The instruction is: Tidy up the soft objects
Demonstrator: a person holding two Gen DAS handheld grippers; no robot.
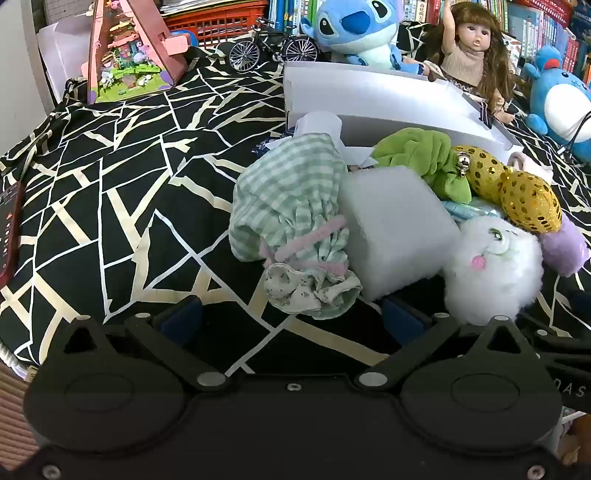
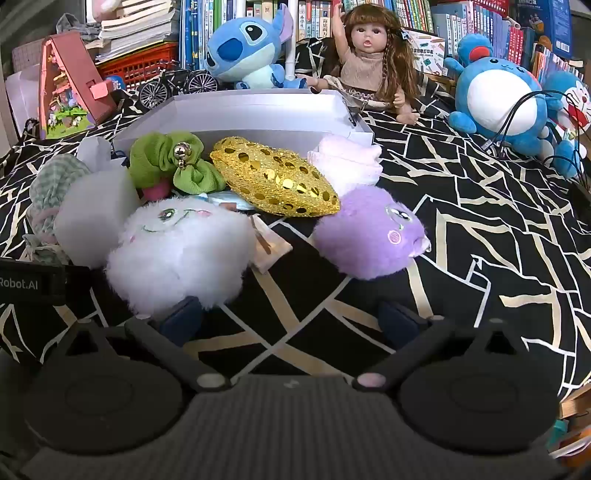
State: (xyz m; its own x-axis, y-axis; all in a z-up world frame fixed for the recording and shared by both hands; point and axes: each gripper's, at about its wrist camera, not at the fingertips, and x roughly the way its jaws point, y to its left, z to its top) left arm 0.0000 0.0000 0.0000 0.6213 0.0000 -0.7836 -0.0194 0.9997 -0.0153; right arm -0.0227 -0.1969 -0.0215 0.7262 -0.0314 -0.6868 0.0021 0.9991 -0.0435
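Observation:
A heap of soft things lies in front of a white box (image 1: 388,96) (image 2: 258,110). It holds a green checked cloth pouch (image 1: 291,206) (image 2: 48,184), a white foam block (image 1: 395,229) (image 2: 92,218), a green scrunchie (image 1: 421,155) (image 2: 170,162), a gold sequinned pouch (image 1: 517,192) (image 2: 277,181), a white fluffy toy (image 1: 491,266) (image 2: 177,254), a purple fluffy toy (image 1: 565,247) (image 2: 369,232) and a pale pink plush (image 2: 347,162). My left gripper (image 1: 291,321) is open just short of the checked pouch. My right gripper (image 2: 291,321) is open over bare cloth between the two fluffy toys.
The black cloth with pale lines (image 1: 129,184) (image 2: 480,221) covers the surface. Behind the box sit a blue plush (image 1: 354,29) (image 2: 243,51), a doll (image 1: 469,55) (image 2: 369,62), a toy bicycle (image 1: 273,48), a pink house model (image 1: 129,48) and a blue round plush (image 2: 498,92) with cables.

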